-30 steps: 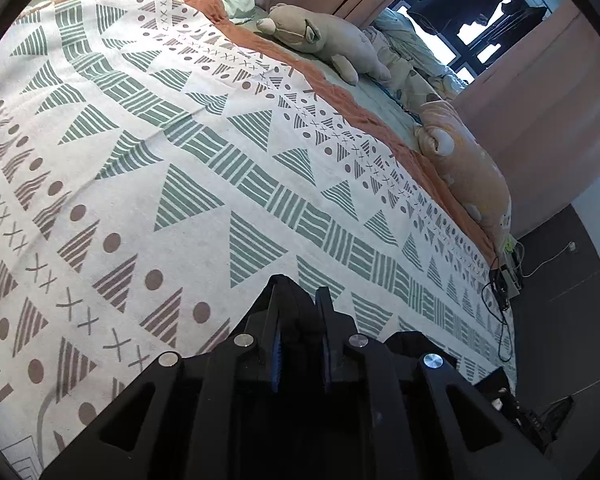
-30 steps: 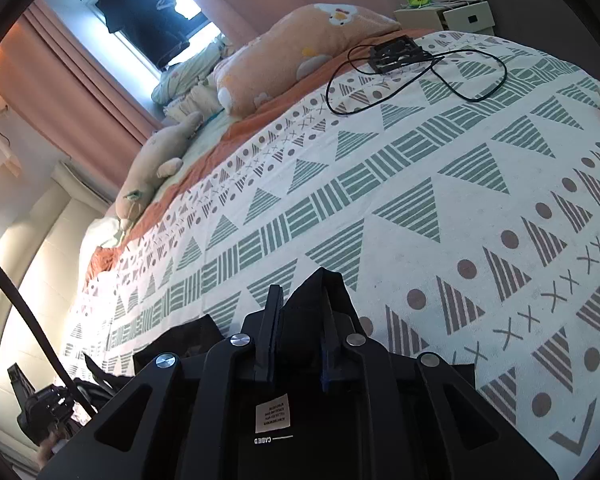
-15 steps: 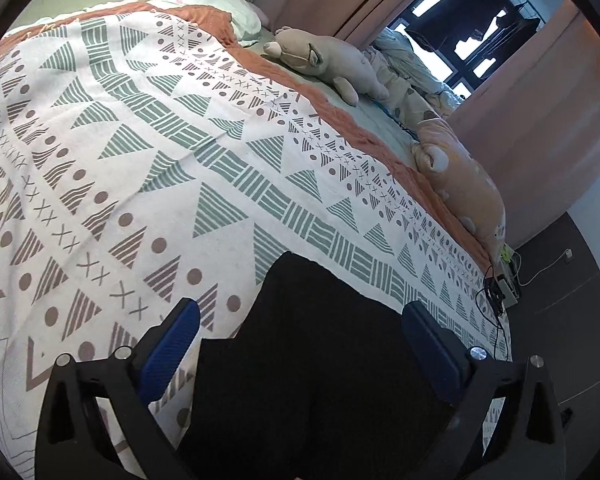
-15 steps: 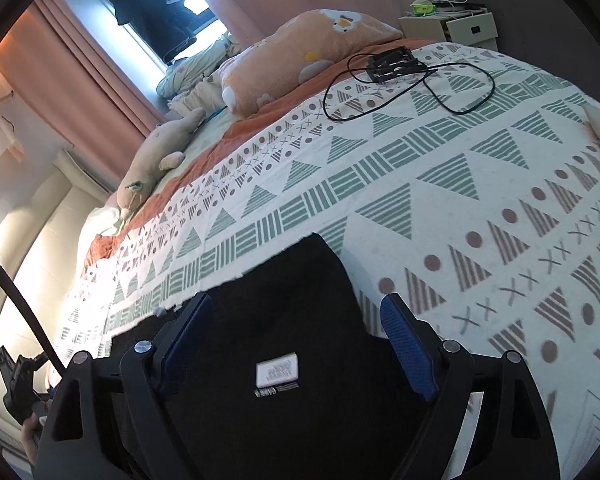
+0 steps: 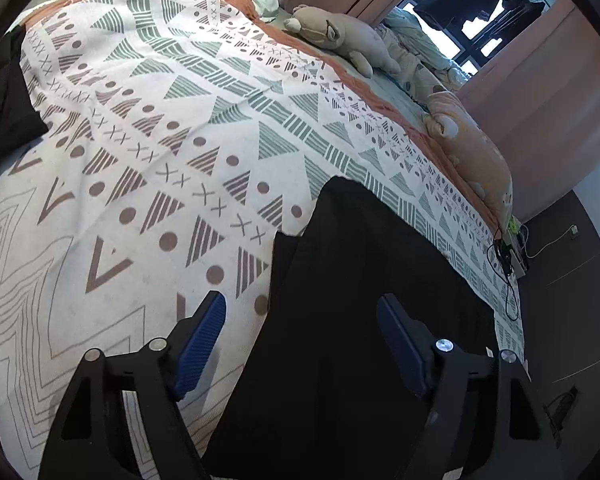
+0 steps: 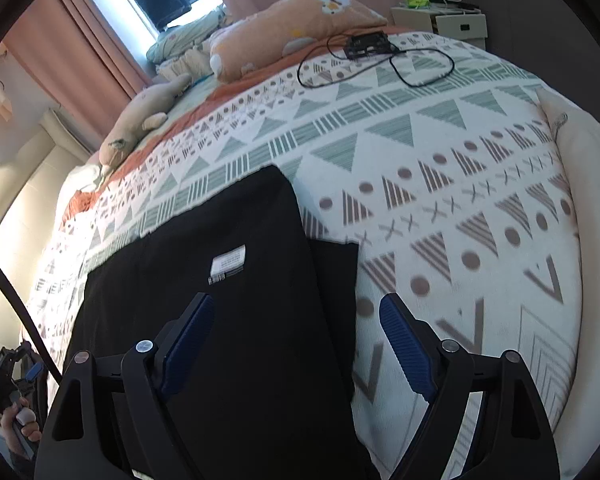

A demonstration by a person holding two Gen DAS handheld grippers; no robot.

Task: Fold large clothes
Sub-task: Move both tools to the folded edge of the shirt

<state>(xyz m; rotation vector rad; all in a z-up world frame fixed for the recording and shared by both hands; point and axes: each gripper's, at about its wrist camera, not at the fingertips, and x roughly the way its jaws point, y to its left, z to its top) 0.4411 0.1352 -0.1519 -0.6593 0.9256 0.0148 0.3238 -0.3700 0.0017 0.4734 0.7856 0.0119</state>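
A black garment point(image 5: 364, 288) lies flat on the patterned bedspread point(image 5: 172, 128), folded over with a white label point(image 6: 228, 262) facing up in the right wrist view point(image 6: 236, 312). My left gripper point(image 5: 300, 328) is open and empty above the garment's left edge. My right gripper point(image 6: 296, 332) is open and empty above the garment's right edge, where a lower layer sticks out point(image 6: 336, 272).
A second dark cloth point(image 5: 4, 108) lies at the bed's far left. Plush toys point(image 5: 340, 36) and an orange pillow point(image 6: 292, 28) line the far side. A black cable and device point(image 6: 368, 46) lie on the bed near a white nightstand point(image 6: 444, 20).
Both grippers were shut on the black garment's edge a second ago. They opened, let it drop flat on the bed, and have pulled back and up.
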